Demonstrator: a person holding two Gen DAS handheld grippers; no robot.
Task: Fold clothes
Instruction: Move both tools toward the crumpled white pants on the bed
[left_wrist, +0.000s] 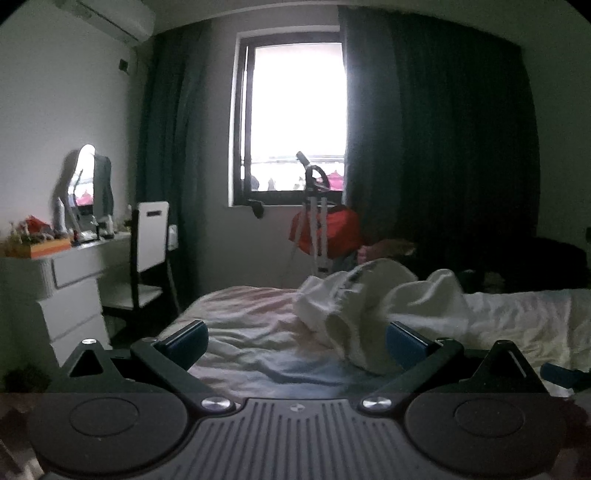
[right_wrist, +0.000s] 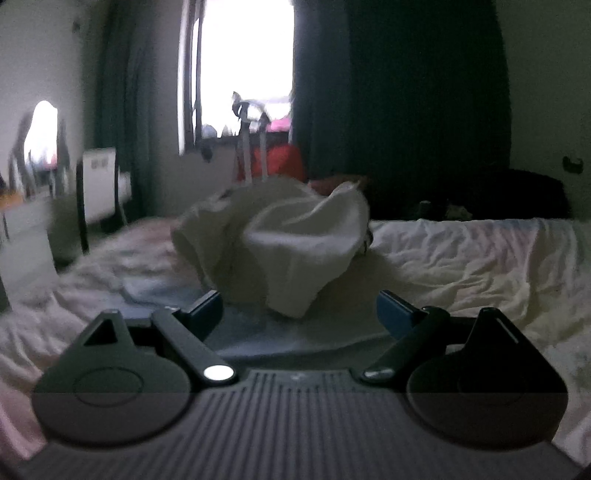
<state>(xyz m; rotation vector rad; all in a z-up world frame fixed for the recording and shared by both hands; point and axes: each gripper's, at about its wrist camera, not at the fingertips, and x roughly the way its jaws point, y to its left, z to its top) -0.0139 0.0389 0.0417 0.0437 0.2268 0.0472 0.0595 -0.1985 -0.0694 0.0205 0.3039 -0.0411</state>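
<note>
Over a rumpled bed (left_wrist: 258, 317), we hold two grippers, one in each hand, both with their two blue-padded fingers spread wide and nothing between them. Our left gripper (left_wrist: 297, 341) hovers just above the sheet; its right pad (left_wrist: 402, 345) sits just beside the near edge of the one white garment (left_wrist: 354, 306), though we cannot tell whether it touches the cloth. Our right gripper (right_wrist: 299, 314) faces that same garment (right_wrist: 291, 240) head-on, the lowest hanging fold dropping to just beyond the gap between its fingers, with neither finger closed on it. At the right edge of the left wrist view, a blue piece that may be a finger of the right gripper shows low over the sheet.

We count one garment, crumpled in a loose heap near the middle of the bed, with a dark printed band visible along one fold. Beyond the bed stand one tripod (left_wrist: 314, 221) with a red bag or cloth (left_wrist: 332, 229) behind it, one white-backed chair (left_wrist: 149, 251), and one white dresser (left_wrist: 74, 291) carrying a mirror (left_wrist: 85, 177) and small items too blurred to count. Farthest back, one bright window (left_wrist: 295, 122) sits between two dark curtains (left_wrist: 436, 147), and one air conditioner (left_wrist: 110, 16) hangs high on the left wall.
</note>
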